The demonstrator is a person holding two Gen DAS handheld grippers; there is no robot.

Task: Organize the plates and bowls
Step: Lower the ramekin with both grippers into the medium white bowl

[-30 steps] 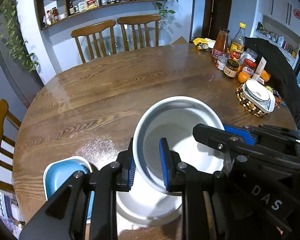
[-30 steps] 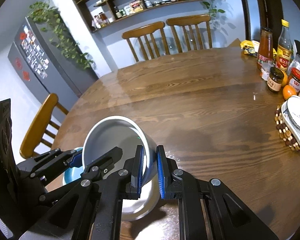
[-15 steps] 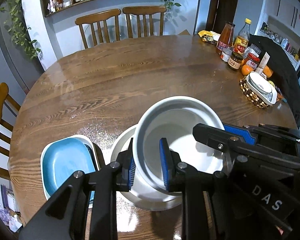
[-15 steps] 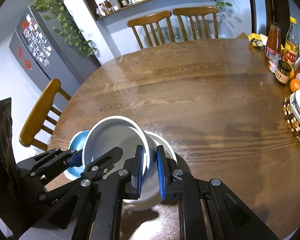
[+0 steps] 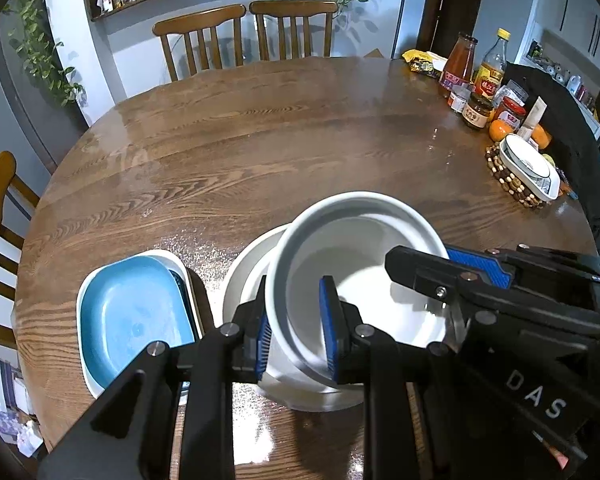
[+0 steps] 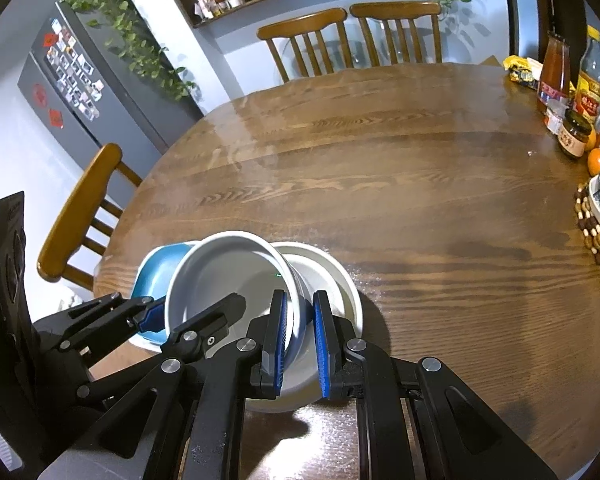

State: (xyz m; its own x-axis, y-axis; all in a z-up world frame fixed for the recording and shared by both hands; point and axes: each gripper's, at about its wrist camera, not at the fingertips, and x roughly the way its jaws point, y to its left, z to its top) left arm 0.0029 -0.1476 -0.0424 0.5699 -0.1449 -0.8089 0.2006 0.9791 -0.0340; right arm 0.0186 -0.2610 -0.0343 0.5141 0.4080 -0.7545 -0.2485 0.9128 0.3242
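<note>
On the near left of the round, dark-grained wooden tabletop [image 5: 284,136], a rounded-rectangular blue dish [image 5: 134,316] is seen nested in a white-rimmed dish of the same shape, apparently set there as a finished stack. Just beside it, to the right, a deep round white ceramic bowl [image 5: 360,280] is held tilted above a shallower round white bowl [image 5: 248,276] that rests on the tabletop. The deep bowl's near-left wall is pinched by the left gripper [image 5: 296,328], one blue pad outside the wall and one inside, the jaws narrowed onto the rim. Its opposite wall is pinched in the same manner by the right gripper [image 6: 300,332], seen in the left wrist view as a black frame with a blue pad [image 5: 478,266] over the bowl's right rim. A grip from both sides is judged to be used because the bowl is wide and heavy-looking, and a hold on one edge alone would let it swing.

The bowl's mouth is turned upward and away from the grippers, toward the far chairs, so its axis leans off the vertical; being round, it has no long axis across the rim. Its base hangs over the shallower bowl's hollow, though contact between the two cannot be told. The lean is judged to need levelling before release, so that the bowls nest squarely. At far right, bottles, jars and oranges are left grouped beside a beaded mat [image 5: 508,176] bearing a white dish.
</note>
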